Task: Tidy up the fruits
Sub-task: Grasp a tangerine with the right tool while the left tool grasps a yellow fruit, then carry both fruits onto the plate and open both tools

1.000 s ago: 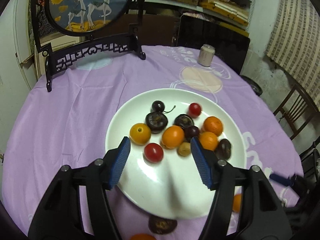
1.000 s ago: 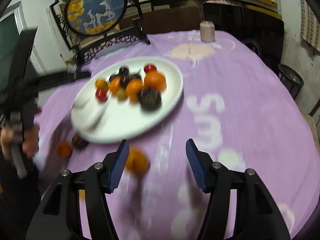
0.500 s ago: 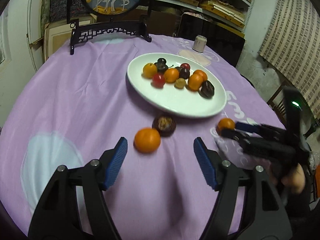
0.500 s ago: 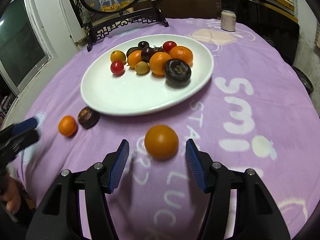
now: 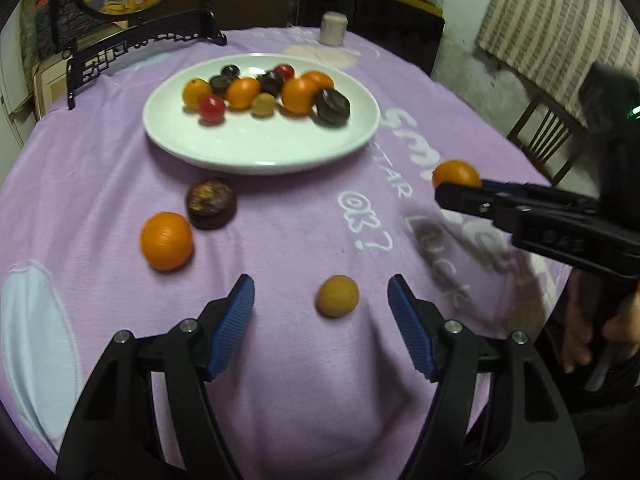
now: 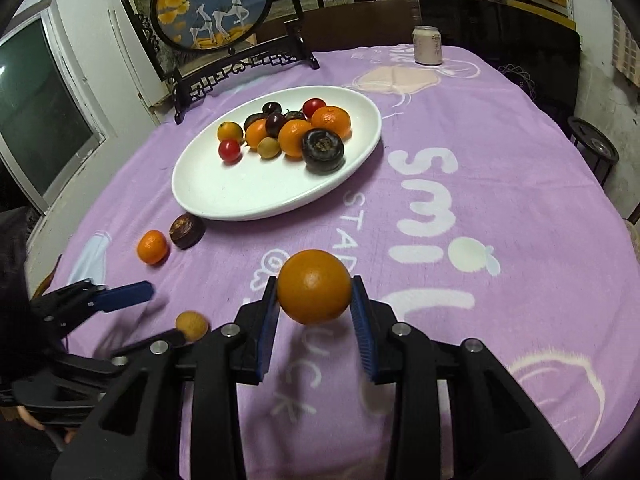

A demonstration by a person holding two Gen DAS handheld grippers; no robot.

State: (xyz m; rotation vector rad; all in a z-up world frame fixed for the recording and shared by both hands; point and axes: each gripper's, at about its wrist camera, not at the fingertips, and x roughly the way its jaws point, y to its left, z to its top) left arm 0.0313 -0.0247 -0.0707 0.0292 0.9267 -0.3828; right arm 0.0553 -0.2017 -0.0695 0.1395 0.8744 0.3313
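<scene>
A white plate (image 6: 240, 208) (image 5: 260, 156) holds several oranges, dark fruits and red ones. My right gripper (image 6: 314, 282) (image 5: 456, 192) is closing, and its blue pads press both sides of a large orange (image 6: 314, 286) (image 5: 456, 174) just above the purple cloth. My left gripper (image 5: 320, 284) (image 6: 152, 316) stands open and low, with a small tan fruit (image 5: 337, 295) (image 6: 192, 325) lying between its fingers, untouched. A loose orange (image 5: 166, 240) (image 6: 152, 246) and a dark round fruit (image 5: 211, 202) (image 6: 187, 230) lie on the cloth just short of the plate.
A round deer picture on a black carved stand (image 6: 212, 4) rises behind the plate. A pale can (image 6: 427, 45) (image 5: 333, 28) sits at the far edge. A wooden chair (image 5: 540, 136) stands off the table's right side. A hand (image 5: 576, 344) grips the right tool.
My left gripper has pulled back from over the plate to the near cloth, where the tan fruit now lies between its fingers. My right gripper has closed onto the large orange.
</scene>
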